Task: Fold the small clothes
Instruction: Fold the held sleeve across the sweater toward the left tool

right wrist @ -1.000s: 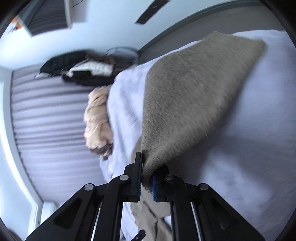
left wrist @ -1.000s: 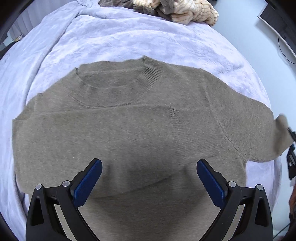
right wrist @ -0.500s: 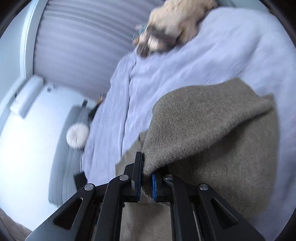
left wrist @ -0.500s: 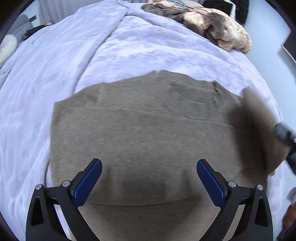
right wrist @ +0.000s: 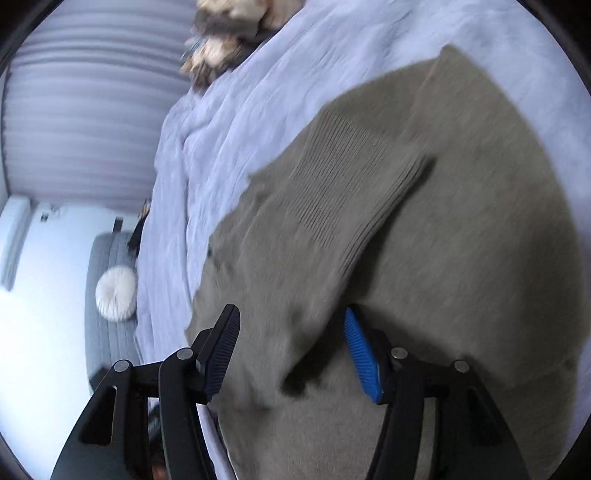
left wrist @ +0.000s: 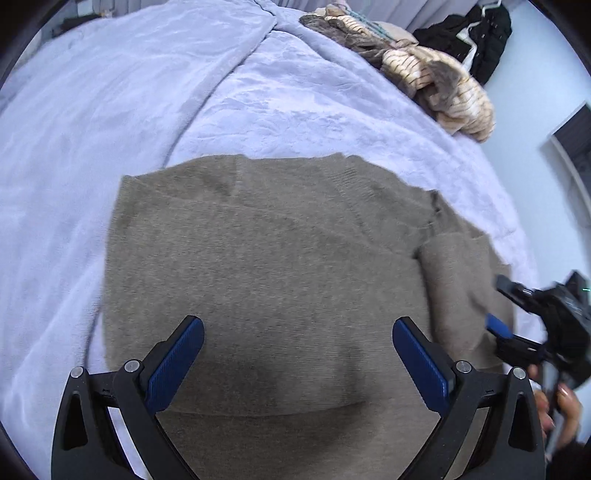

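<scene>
A taupe knit sweater [left wrist: 266, 266] lies flat on the lilac blanket [left wrist: 129, 110]. Both sleeves are folded in over its body; the right sleeve [left wrist: 458, 280] lies along its right side. My left gripper [left wrist: 295, 354] hovers open over the sweater's lower part, nothing between its pads. My right gripper [right wrist: 291, 347] is over the folded sleeve's ribbed cuff [right wrist: 351, 199]; its jaws are opening and the cloth lies loose between the fingers, no longer pinched. In the left wrist view the right gripper [left wrist: 506, 314] shows at the right edge, held by a hand [left wrist: 561, 402].
A heap of beige and brown striped clothes [left wrist: 424, 74] lies at the blanket's far end, with black garments [left wrist: 469, 33] behind it. A grey seat with a round white cushion [right wrist: 114, 295] stands beside the bed. Pleated curtains [right wrist: 81, 110] hang at the back.
My right gripper carried the sleeve across onto the sweater's body, then let it go as its jaws parted. The left gripper shifted sideways over the sweater, staying open.
</scene>
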Available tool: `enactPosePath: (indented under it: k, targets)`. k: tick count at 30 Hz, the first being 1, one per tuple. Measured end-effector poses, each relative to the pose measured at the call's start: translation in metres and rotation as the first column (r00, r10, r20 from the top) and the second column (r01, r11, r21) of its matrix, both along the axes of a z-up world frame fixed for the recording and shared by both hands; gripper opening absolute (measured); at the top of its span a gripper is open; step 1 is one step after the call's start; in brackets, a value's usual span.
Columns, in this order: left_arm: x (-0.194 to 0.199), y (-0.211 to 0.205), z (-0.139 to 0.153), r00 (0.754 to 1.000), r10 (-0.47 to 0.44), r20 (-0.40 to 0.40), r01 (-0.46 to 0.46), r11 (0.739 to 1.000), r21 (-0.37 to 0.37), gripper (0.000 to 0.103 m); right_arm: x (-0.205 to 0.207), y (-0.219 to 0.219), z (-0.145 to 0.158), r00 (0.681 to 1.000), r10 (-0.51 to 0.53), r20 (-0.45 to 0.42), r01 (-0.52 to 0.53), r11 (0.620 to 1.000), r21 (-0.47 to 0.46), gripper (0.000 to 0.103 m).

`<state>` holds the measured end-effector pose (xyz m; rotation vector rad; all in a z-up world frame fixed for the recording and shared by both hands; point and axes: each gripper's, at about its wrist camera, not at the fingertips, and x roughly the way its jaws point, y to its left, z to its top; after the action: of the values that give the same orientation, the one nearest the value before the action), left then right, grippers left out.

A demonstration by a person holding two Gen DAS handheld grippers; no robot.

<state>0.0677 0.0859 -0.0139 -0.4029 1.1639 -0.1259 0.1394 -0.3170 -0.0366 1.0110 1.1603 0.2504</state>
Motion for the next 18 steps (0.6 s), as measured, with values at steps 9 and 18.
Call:
enactPosePath:
  k: [9, 18]
  targets:
    - [0.003, 0.035, -0.015, 0.999, 0.005, -0.044, -0.025, 0.883, -0.469, 0.102, 0.022, 0.111, 0.046, 0.907, 0.384, 0.173, -0.348, 0.915, -0.205, 0.011]
    - [0.003, 0.042, -0.027, 0.995, 0.043, -0.092, -0.087, 0.833, -0.547, 0.102, -0.025, 0.201, 0.018, 0.734, 0.679, 0.023, -0.621, 0.683, -0.384, 0.012]
